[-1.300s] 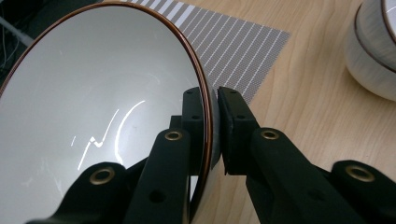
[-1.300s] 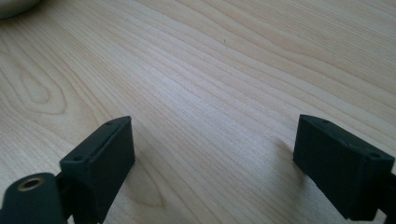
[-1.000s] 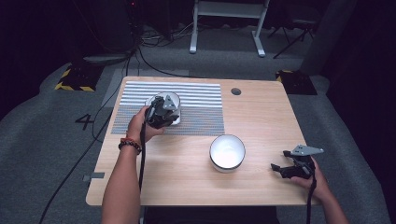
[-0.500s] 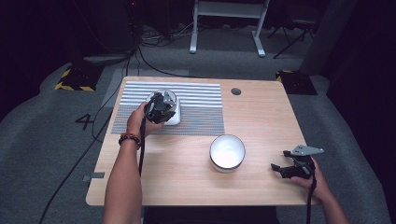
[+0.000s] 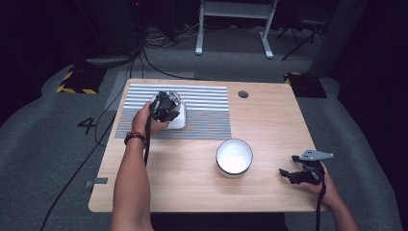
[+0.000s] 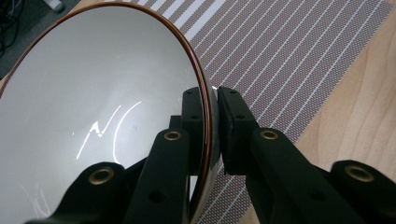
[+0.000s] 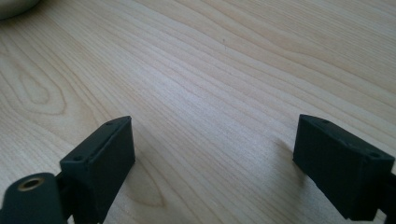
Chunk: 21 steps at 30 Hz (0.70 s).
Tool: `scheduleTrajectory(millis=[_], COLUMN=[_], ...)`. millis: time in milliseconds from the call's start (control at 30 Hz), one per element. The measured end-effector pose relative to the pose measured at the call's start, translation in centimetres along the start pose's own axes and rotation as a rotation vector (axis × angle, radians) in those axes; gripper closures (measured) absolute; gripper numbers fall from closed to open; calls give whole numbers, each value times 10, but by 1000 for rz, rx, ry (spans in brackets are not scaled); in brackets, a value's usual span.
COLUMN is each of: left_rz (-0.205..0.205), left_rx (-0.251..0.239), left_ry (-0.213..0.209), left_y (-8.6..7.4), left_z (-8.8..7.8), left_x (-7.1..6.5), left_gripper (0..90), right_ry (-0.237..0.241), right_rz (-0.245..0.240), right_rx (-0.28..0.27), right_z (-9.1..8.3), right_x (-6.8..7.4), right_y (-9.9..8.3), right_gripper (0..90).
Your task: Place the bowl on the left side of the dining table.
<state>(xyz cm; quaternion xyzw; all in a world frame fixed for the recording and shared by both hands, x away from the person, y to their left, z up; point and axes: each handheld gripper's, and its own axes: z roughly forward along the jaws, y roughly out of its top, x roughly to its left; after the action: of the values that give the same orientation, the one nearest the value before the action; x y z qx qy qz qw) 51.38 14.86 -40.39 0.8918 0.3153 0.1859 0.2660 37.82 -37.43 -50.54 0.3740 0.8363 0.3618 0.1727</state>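
Observation:
My left gripper [image 5: 166,107] is over the striped placemat [image 5: 207,113] at the far left of the table. It is shut on the rim of a white bowl with a thin brown edge [image 5: 179,119]. In the left gripper view the black jaws [image 6: 211,100] pinch the bowl's wall [image 6: 93,107], one pad inside and one outside, and the bowl looks tilted. A second white bowl [image 5: 234,157] stands upright on the bare wood near the middle. My right gripper [image 5: 290,174] rests low at the table's right front, open, with only wood between its jaws [image 7: 215,154].
The wooden table [image 5: 269,125] has a round cable hole [image 5: 243,94] at the far right. The placemat [image 6: 289,60] ends near the held bowl, with bare wood [image 6: 364,107] beside it. The second bowl's edge [image 7: 14,7] shows far ahead of the right gripper.
My left hand has shifted the held bowl slightly toward the far left over the mat. The right gripper and the second bowl have stayed in place.

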Motion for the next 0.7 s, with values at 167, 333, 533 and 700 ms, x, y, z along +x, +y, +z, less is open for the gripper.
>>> scheduleTrajectory(millis=[167, 333, 533, 700], left_rz=[-26, -26, -46, -39], left_rx=[10, 42, 67, 51], left_ry=[-1, 11, 27, 29], left_y=[1, 2, 1, 0], left_z=[9, 24, 36, 42], left_x=[6, 7, 6, 3], left_gripper=[816, 816, 816, 815], right_ry=[1, 0, 1, 2], right_rz=[0, 0, 1, 0], right_rx=[1, 0, 0, -1], right_z=[0, 0, 0, 0], right_x=[0, 0, 0, 0], right_y=[0, 0, 0, 0], right_gripper=[128, 127, 128, 130])
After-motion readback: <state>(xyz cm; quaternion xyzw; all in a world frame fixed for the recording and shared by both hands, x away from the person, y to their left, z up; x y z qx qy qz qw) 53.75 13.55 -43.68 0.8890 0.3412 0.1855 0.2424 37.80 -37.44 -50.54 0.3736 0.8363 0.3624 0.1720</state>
